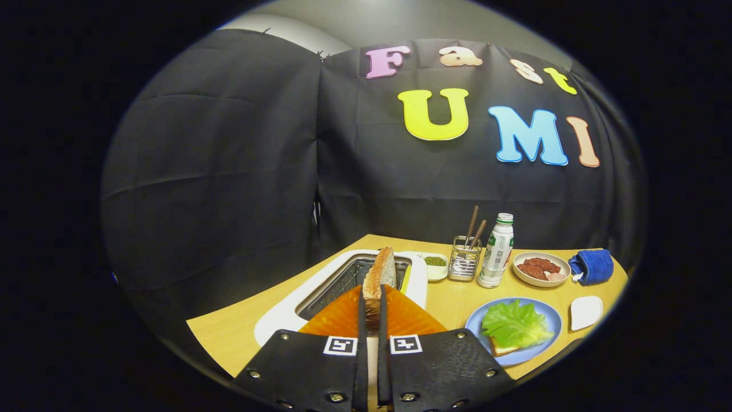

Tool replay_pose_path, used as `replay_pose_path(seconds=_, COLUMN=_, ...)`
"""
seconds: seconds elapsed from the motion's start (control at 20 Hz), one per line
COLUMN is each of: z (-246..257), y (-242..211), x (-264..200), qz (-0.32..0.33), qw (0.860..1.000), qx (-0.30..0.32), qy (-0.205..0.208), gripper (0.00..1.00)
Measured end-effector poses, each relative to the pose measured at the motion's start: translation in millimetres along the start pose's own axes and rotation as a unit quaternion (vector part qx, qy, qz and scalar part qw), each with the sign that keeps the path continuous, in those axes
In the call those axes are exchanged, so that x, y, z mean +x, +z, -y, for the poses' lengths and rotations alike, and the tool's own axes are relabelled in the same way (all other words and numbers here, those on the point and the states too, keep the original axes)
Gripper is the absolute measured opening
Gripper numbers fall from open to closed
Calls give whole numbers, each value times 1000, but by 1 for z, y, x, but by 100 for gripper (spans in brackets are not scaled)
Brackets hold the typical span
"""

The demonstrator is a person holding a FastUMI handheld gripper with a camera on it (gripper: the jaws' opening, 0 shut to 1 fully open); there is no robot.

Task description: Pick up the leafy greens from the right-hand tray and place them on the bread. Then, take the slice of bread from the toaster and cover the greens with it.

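A slice of bread (379, 273) stands on edge between my fingers, and my gripper (372, 309) is shut on its near end. It hangs just above the slot of the white toaster (343, 280). To the right of my fingers a blue plate (546, 312) holds another bread slice (498, 347) with the leafy greens (513, 324) lying on top of it.
Beyond the toaster stand a small white dish of green bits (434, 262), a wire holder with chopsticks (464, 258) and a white bottle (496, 250). Further right are a bowl of reddish food (540, 268), a blue cloth (593, 266) and a small white tray (586, 312).
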State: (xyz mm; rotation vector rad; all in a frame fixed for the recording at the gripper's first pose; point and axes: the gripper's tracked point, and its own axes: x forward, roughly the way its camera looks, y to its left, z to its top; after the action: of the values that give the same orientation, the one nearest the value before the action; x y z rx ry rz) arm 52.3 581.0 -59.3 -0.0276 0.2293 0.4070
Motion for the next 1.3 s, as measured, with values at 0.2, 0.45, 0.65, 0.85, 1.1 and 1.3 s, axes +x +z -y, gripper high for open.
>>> replay_pose_path(seconds=0.2, z=4, y=3, x=2, qz=6, qw=1000, qx=4, qy=-1, gripper=7)
replay_pose_path(seconds=0.45, z=7, y=24, x=-4, qz=23, qw=1000, qx=4, qy=3, gripper=7)
replay_pose_path(seconds=0.65, z=9, y=44, x=-11, qz=31, qw=999, qx=30, qy=12, gripper=7)
replay_pose_path(seconds=0.85, z=23, y=69, x=-17, qz=46, qw=999, qx=28, qy=4, gripper=7)
replay_pose_path(seconds=1.1, z=46, y=88, x=-28, qz=64, qw=997, qx=35, qy=-12, gripper=7)
replay_pose_path(seconds=1.3, z=73, y=87, x=-43, qz=64, qw=996, qx=46, qy=-33, gripper=7)
